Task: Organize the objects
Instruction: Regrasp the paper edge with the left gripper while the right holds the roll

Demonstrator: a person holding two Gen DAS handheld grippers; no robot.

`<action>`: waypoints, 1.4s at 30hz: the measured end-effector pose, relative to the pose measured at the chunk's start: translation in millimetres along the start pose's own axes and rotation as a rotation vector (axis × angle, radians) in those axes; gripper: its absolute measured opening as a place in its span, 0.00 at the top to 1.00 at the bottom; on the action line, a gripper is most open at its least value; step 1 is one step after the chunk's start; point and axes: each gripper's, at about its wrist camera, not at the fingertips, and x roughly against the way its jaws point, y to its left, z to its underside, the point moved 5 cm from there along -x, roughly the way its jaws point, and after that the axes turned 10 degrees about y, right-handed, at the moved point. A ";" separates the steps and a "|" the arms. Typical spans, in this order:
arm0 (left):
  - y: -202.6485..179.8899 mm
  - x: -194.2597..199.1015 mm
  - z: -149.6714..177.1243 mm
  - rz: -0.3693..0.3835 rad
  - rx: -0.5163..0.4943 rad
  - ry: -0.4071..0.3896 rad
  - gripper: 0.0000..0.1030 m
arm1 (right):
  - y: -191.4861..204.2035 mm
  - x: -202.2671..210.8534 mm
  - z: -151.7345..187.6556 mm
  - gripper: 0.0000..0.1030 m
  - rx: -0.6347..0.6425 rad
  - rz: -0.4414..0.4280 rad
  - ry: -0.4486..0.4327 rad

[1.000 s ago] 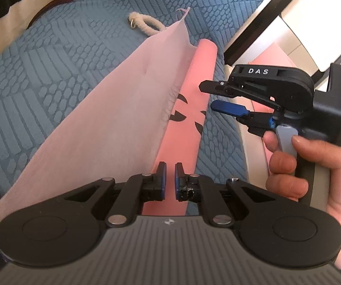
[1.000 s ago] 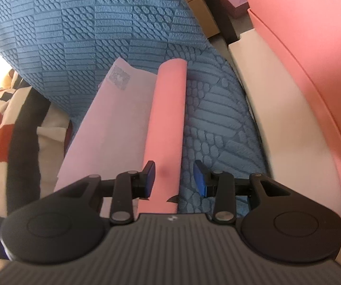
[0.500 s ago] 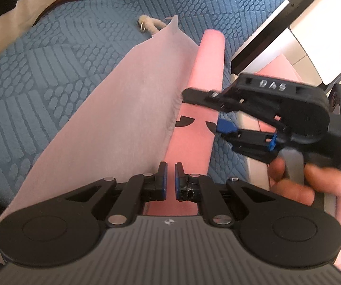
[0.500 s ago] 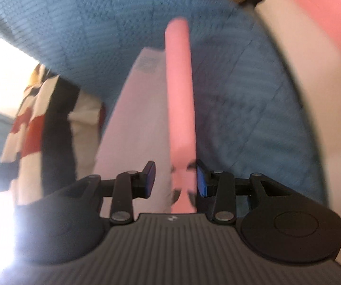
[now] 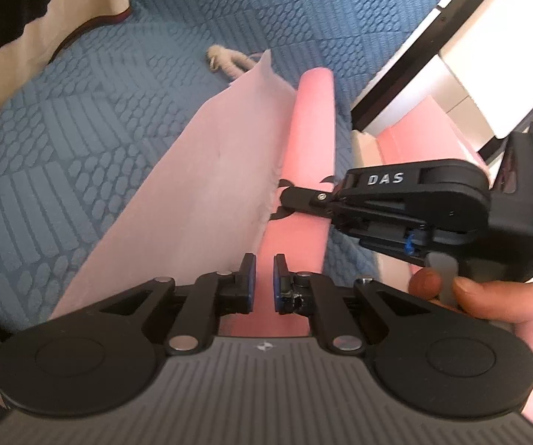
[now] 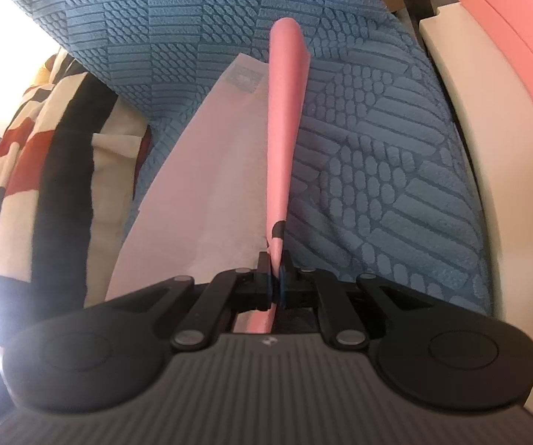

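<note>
A: What differs from a second ago?
B: The right gripper [image 6: 274, 284] has gone from half open, with the pink sheet [image 6: 285, 118] lying between its fingers, to pinched tight on that sheet's near edge. In the left wrist view it has swung in from the right side of the bed; its tip [image 5: 294, 196] now meets the pink strip at the black print.
A: And the left gripper [image 5: 263, 283]?
B: No change. Jaws narrow, a slim gap showing, hovering over the near end of the sheet; I cannot tell whether they grip anything.
A: Where does the sheet lie?
B: Along the blue bedspread [image 5: 92, 141], near its right edge, beside a pale thin sheet [image 5: 199, 193] on its left. The pinched pink edge stands up off the cover.
A: Containers?
B: A pink box [image 6: 507, 22] past the bed's right edge; contents hidden. A small white cord [image 5: 225, 63] sits toward the far side of the bedspread.
</note>
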 end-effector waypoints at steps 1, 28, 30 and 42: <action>0.1 0.7 -0.4 0.008 -0.003 0.000 0.90 | -0.6 1.0 0.4 0.93 0.000 0.003 -0.001; -49.8 -2.0 35.8 -0.051 -0.263 0.049 0.80 | -9.5 34.3 13.3 0.93 0.154 0.324 -0.059; -48.2 0.9 32.9 -0.027 -0.239 0.035 0.84 | -10.8 36.8 13.7 0.92 0.162 0.347 -0.069; -3.1 3.1 27.8 0.107 0.105 0.076 0.92 | -3.0 45.7 6.9 0.78 0.126 0.233 -0.143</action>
